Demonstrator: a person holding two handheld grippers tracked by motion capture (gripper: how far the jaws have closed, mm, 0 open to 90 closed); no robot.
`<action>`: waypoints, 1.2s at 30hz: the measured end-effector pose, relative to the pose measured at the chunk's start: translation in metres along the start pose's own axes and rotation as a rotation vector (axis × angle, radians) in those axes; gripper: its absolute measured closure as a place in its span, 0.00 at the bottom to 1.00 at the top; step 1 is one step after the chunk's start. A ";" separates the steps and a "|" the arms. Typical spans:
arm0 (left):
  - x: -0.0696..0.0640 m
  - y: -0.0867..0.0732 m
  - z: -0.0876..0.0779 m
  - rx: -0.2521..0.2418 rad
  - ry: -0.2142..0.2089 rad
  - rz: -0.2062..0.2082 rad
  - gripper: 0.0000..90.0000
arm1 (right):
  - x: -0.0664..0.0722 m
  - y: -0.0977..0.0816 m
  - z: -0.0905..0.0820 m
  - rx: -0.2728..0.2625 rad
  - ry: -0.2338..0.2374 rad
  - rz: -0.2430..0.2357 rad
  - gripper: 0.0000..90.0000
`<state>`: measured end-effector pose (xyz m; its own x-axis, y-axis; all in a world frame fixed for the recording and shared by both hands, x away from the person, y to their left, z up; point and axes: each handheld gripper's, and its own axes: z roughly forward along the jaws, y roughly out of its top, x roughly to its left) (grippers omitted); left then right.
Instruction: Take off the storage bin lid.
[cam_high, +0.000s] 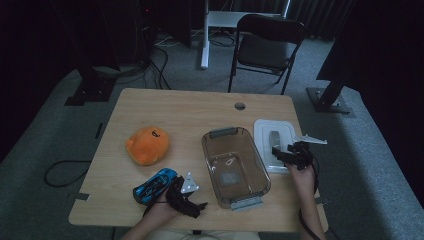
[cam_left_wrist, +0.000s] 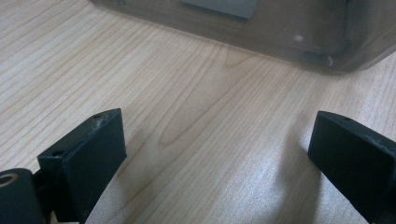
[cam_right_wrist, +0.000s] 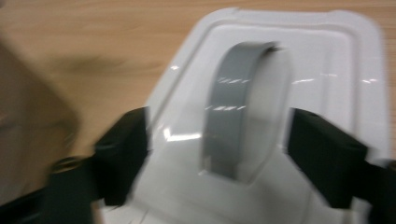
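The wooden table (cam_high: 165, 107) carries a clear plastic container (cam_high: 235, 167) at its middle, open on top, and just to the right of it lies the white lid (cam_high: 267, 130) flat on the wood, its grey handle (cam_right_wrist: 233, 112) facing up. The right gripper (cam_high: 281, 152) hangs over the near end of that lid; in the right gripper view its jaws stand spread wide, one on either side of the grey handle, with clear gaps between pads and handle, so nothing is pinched. The right forearm reaches up from the table's near edge. The left gripper (cam_high: 200, 207) rests low near the front edge, just left of the container, jaws spread over bare wood, holding nothing. An orange plush toy (cam_high: 147, 145) and a blue toy car (cam_high: 155, 185) lie to the left.
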<state>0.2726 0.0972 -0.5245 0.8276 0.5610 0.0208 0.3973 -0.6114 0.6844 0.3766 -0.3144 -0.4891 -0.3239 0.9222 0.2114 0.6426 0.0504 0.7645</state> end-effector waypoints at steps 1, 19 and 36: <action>0.000 0.000 0.000 0.000 0.000 -0.001 0.05 | 0.003 -0.001 -0.002 0.000 -0.009 -0.018 0.16; 0.000 0.021 -0.002 0.005 0.076 -0.066 0.05 | 0.038 -0.036 -0.039 -0.072 0.024 -0.132 0.15; 0.040 0.063 -0.010 -0.012 0.176 -0.093 0.05 | 0.053 -0.056 -0.030 0.033 0.085 -0.167 0.15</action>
<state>0.3267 0.0869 -0.4728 0.7051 0.7042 0.0838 0.4631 -0.5467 0.6977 0.3027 -0.2799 -0.5031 -0.4845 0.8644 0.1346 0.5971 0.2142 0.7731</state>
